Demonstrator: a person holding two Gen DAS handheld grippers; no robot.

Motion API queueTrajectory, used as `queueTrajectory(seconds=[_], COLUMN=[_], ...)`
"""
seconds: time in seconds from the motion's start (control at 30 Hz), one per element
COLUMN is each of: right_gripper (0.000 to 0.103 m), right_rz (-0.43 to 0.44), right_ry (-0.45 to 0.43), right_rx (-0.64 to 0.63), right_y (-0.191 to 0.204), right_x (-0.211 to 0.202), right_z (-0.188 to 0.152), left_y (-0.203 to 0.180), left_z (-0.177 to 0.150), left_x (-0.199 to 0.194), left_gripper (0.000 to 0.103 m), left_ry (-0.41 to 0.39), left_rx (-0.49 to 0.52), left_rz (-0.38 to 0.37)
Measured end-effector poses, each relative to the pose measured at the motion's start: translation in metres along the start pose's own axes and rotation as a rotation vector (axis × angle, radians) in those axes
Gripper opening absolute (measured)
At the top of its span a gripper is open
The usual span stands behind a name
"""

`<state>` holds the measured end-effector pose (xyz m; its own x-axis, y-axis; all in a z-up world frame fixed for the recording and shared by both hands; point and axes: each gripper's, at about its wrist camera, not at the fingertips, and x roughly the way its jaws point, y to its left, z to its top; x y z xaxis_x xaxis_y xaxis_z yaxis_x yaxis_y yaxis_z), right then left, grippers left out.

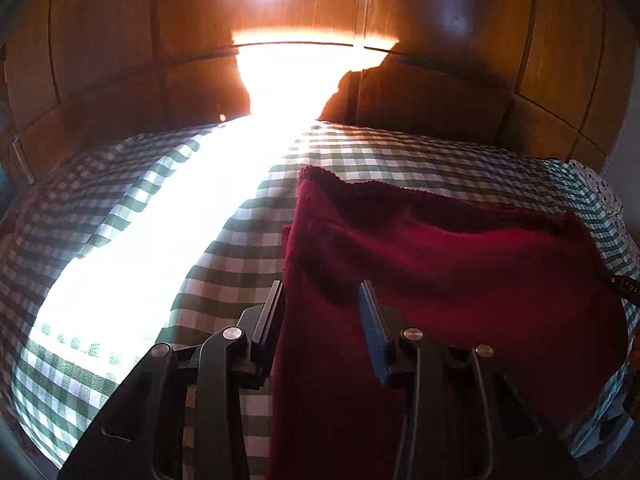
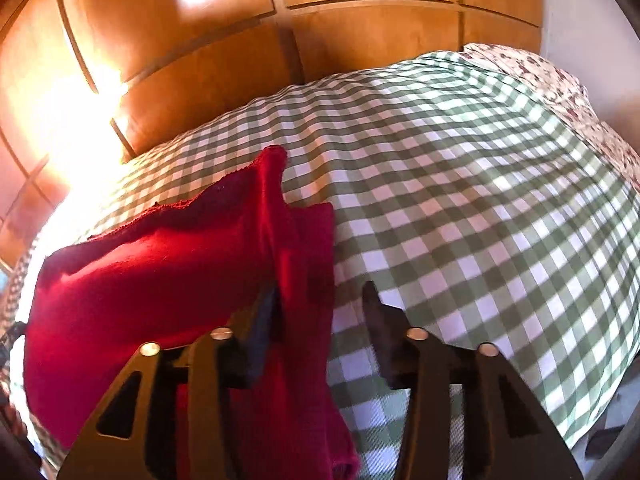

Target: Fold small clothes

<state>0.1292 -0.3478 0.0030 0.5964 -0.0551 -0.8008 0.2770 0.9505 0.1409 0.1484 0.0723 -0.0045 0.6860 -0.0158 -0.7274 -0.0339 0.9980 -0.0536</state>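
A dark red knitted garment (image 1: 460,272) lies partly folded on a green-and-white checked cover (image 1: 240,240). In the left wrist view my left gripper (image 1: 322,304) hovers over the garment's left edge. Its jaws stand apart, with red cloth below the gap and no pad pressing on it. In the right wrist view the same garment (image 2: 160,264) fills the lower left. My right gripper (image 2: 320,300) is open over its right edge. Its left finger (image 2: 268,320) is beside a fold of cloth, and its right finger is over the checked cover (image 2: 480,200).
Wooden panelled doors (image 2: 360,40) stand behind the bed. A strip of strong sunlight (image 1: 180,220) washes out the cover on the left. A floral cloth (image 2: 560,80) shows at the cover's far right edge.
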Motion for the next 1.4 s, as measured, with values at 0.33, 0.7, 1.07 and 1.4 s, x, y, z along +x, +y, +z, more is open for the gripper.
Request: queueTrajectory(seconds=[0.33,0.7,1.07,1.4], right_gripper=[0.073,0.079,0.082,0.083], right_rz=[0.096,0.215,0.209,0.209], right_ry=[0.048,0.091,0.088,0.085], right_rx=[0.099,0.183,0.173,0.161], right_y=[-0.018,-0.032,-0.031,-0.029], right_x=[-0.012,-0.018,-0.015,-0.012], right_z=[-0.024,-0.049,-0.051,-0.05], left_y=[-0.026,-0.042,-0.003,0.012], left_z=[-0.003,-0.015,0.017,0.037], left_x=[-0.01,-0.005,0.016,0.074], left_gripper=[0.044,0.046,0.067,0.007], left_ry=[-0.022,0.007,0.029,0.122], left_rx=[0.055,0.089,-0.006,-0.058], left_rz=[-0.036,-0.058,0.01,-0.044])
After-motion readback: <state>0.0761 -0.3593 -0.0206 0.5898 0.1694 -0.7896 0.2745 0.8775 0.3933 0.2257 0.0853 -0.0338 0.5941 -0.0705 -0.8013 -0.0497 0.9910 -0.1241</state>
